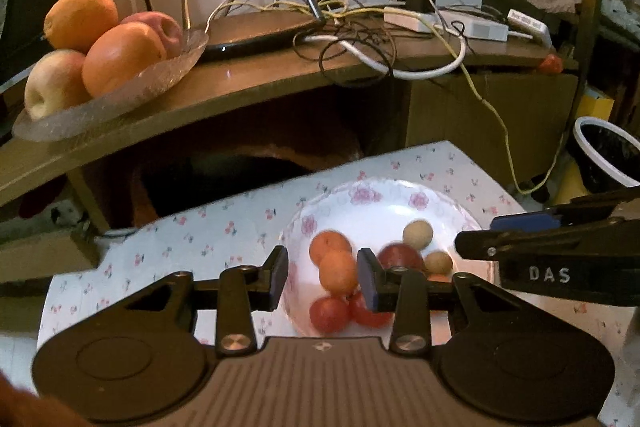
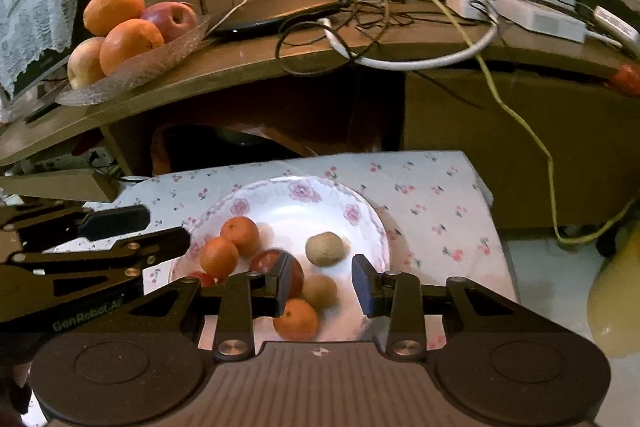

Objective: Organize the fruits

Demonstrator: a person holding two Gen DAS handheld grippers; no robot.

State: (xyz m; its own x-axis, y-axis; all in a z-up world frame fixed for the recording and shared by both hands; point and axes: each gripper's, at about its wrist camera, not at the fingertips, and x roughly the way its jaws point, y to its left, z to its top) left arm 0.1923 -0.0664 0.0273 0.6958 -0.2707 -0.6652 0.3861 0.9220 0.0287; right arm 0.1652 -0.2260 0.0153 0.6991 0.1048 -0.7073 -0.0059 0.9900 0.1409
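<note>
Orange mandarin (image 2: pixel 297 319) lies below open right claw (image 2: pixel 322 285).

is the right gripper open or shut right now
Open. In the right wrist view the right gripper shows a clear gap between its fingers, with the floral plate visible through it and nothing clamped.

Tangled cables (image 1: pixel 360 39) (white, yellow) cross the desk (image 1: pixel 248 83).

A glossy floral plate (image 2: pixel 362 215) was seen on printed cloth (image 2: pixel 432 195); textured clear glass dish (image 2: pixel 160 57) on smooth wooden shelf (image 2: pixel 248 63).
</note>
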